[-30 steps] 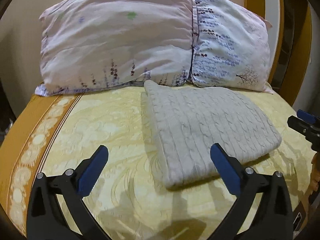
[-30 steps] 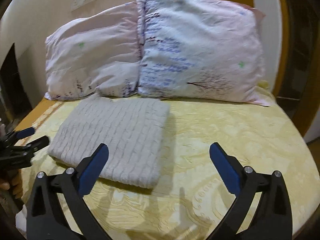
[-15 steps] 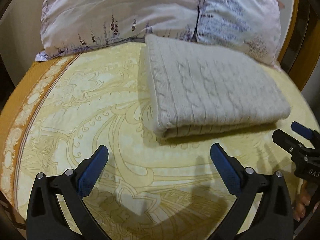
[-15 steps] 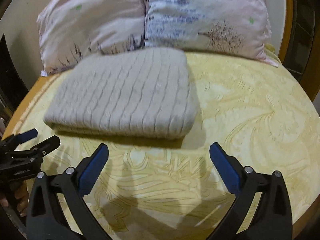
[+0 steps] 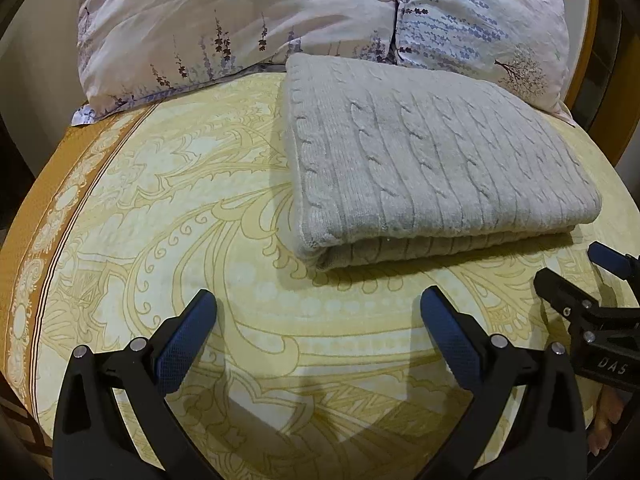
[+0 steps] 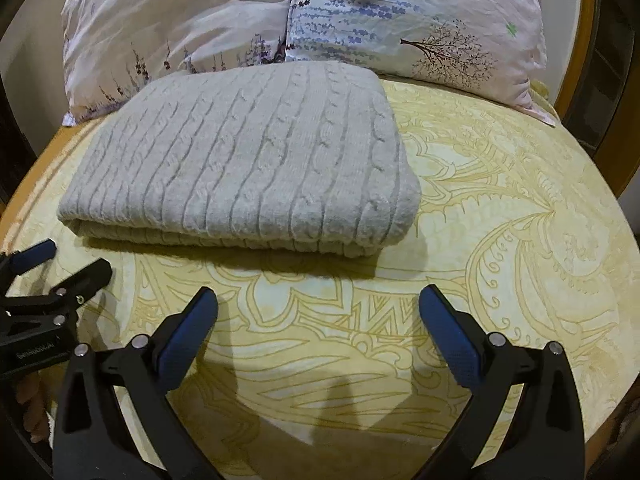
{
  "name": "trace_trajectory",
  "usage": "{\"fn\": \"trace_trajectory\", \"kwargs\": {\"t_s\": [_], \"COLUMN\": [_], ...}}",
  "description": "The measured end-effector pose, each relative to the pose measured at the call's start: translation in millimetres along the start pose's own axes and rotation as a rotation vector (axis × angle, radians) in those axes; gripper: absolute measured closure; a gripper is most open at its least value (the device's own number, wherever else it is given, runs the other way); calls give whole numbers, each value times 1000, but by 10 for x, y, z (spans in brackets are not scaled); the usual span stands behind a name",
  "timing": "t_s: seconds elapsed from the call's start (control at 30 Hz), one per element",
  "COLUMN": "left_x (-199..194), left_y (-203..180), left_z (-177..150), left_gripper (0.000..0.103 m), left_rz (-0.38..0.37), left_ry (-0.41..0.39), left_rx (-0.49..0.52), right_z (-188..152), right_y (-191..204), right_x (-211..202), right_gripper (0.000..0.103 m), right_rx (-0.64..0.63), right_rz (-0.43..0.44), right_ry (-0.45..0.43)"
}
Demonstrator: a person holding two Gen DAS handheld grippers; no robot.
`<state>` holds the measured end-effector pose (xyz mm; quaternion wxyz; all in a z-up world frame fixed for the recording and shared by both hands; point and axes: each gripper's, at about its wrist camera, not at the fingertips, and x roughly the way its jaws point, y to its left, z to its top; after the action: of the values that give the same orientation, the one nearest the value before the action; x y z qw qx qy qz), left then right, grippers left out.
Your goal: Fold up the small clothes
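A grey cable-knit sweater point(image 5: 432, 160) lies folded into a thick rectangle on the bed point(image 5: 180, 200), which is covered with a yellow spread bearing a swirling pattern and an orange border along one side. The sweater's far edge lies just in front of two flowered pillows point(image 5: 280, 12) that lean side by side at the head of the bed (one pinkish with dark sprigs, one paler with blue sprigs and a small tree). The fold faces the cameras, with two layers showing along the near edge. The left gripper point(image 5: 318, 322) hangs over the spread just short of the sweater's near left corner, its blue-padded fingers point(image 5: 184, 340) spread wide and holding nothing. The right gripper point(image 6: 318, 322) sits likewise near the sweater's near right corner, released and empty, apart from the knit. Each gripper shows at the edge of the other's view, close beside it above the spread. A few of the person's fingers point(image 6: 34, 408) show below the left gripper's body.
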<state>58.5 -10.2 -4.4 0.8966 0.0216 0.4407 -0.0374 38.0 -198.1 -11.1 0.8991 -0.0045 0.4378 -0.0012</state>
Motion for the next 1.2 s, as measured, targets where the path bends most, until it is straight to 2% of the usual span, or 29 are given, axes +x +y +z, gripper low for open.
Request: {"fn": "trace_trajectory", "kwargs": {"t_s": [1.2], "left_x": [-4], "left_y": [-6], "left_z": [-16], "left_gripper": [1], "left_rz": [5], "left_ry": [-17], "left_rx": [-5], "right_z": [-5], "right_y": [-22], "right_x": [12], "right_gripper": [2], "right_rx": [3], "right_rz": [-9], "right_ry": [2]}}
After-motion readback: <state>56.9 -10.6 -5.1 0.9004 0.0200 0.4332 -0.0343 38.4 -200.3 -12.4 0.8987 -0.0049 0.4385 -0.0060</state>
